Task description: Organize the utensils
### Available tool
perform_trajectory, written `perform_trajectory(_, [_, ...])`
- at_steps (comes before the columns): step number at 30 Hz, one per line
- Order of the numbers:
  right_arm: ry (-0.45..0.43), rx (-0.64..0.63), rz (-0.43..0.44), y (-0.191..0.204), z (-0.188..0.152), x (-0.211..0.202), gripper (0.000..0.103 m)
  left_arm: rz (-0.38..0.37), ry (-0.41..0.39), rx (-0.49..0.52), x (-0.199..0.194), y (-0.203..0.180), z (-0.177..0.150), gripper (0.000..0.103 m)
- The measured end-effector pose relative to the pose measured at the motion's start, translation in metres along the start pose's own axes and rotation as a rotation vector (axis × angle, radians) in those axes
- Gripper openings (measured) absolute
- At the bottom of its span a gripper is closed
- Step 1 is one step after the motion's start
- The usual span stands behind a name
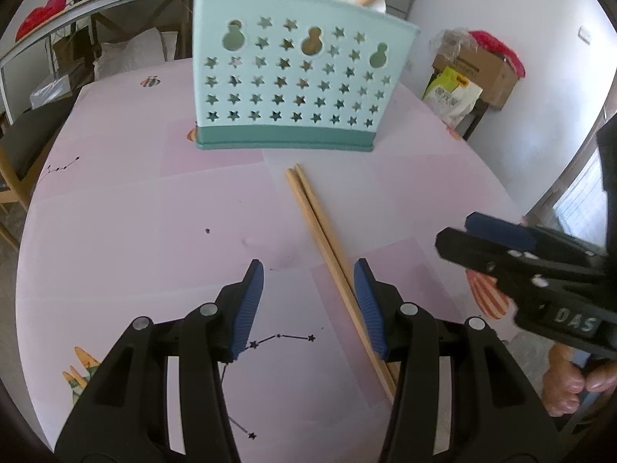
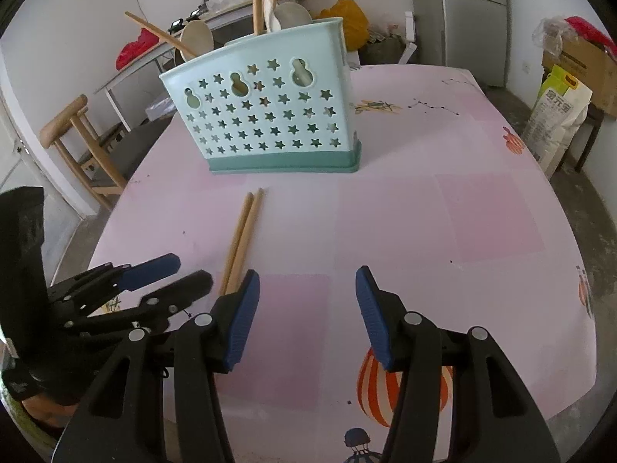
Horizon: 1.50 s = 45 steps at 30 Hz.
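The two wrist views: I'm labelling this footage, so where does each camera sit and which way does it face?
Left wrist: on the left tongs, angled down at the pink table; wooden chopsticks just inside its right finger; the right tongs and a hand at right.
Right wrist: on the right tongs, angled down at the table; the left tongs at left.
Shared: chopsticks and the mint star-holed plastic utensil holder.

A lived-in home room: pink patterned tablecloth (image 2: pixel 424 208), wooden chair (image 2: pixel 77 142), refrigerator (image 2: pixel 472 19), cardboard box (image 1: pixel 486 65)
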State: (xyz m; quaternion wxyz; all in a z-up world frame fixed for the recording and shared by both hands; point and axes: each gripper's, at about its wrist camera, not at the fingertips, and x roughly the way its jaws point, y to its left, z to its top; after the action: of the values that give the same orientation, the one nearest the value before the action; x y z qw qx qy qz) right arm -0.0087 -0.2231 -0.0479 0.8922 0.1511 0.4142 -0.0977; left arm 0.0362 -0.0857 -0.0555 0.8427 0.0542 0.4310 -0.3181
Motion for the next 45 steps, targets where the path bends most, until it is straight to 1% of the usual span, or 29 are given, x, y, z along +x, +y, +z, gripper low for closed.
perform_trajectory(3, [-0.002,0.013,-0.002,-0.005,0.001,-0.001,0.051,0.023,0.018,-0.002,0.008,-0.001,-0.001,0.045])
perform_trajectory(5, [-0.001,0.018,0.000,-0.007,0.003,-0.001,0.051,0.028,0.011,-0.003,0.008,0.001,-0.001,0.040])
perform_trajectory(10, [0.006,0.019,0.005,-0.007,0.002,0.001,0.051,0.052,0.011,-0.012,0.009,0.010,0.002,0.038])
perform_trajectory(15, [-0.001,0.025,0.009,-0.006,0.004,0.000,0.051,0.019,0.011,-0.048,0.009,0.015,0.008,0.037])
perform_trajectory(19, [0.000,0.027,0.009,-0.007,0.004,0.001,0.051,0.027,0.010,-0.014,0.014,0.006,0.013,0.038])
perform_trajectory(24, [0.008,0.030,0.009,-0.007,0.002,0.003,0.051,0.052,0.008,0.023,0.018,-0.003,0.011,0.038])
perform_trajectory(27, [0.012,0.032,0.011,-0.007,0.002,0.004,0.051,0.065,0.001,0.034,0.017,-0.005,0.010,0.040])
perform_trajectory(29, [0.011,0.028,0.011,-0.006,0.002,0.004,0.051,0.080,-0.004,0.041,0.017,-0.005,0.009,0.040])
perform_trajectory(34, [0.016,0.018,0.021,-0.001,0.003,0.007,0.051,0.165,0.006,0.068,0.017,0.001,0.009,0.038])
perform_trajectory(38, [0.025,0.001,0.039,0.006,0.004,0.011,0.051,0.189,0.014,0.054,0.012,0.013,0.008,0.038])
perform_trajectory(39, [0.025,-0.004,0.042,0.008,0.005,0.012,0.051,0.186,0.017,0.041,0.011,0.016,0.009,0.038])
perform_trajectory(40, [0.024,-0.005,0.044,0.009,0.005,0.013,0.051,0.168,0.021,0.018,0.009,0.019,0.010,0.038])
perform_trajectory(42, [0.021,-0.004,0.046,0.011,0.007,0.013,0.051,0.106,0.016,-0.034,0.006,0.025,0.012,0.038])
perform_trajectory(45, [0.016,-0.002,0.034,0.010,0.010,0.012,0.051,0.019,0.001,-0.067,0.006,0.023,0.018,0.038])
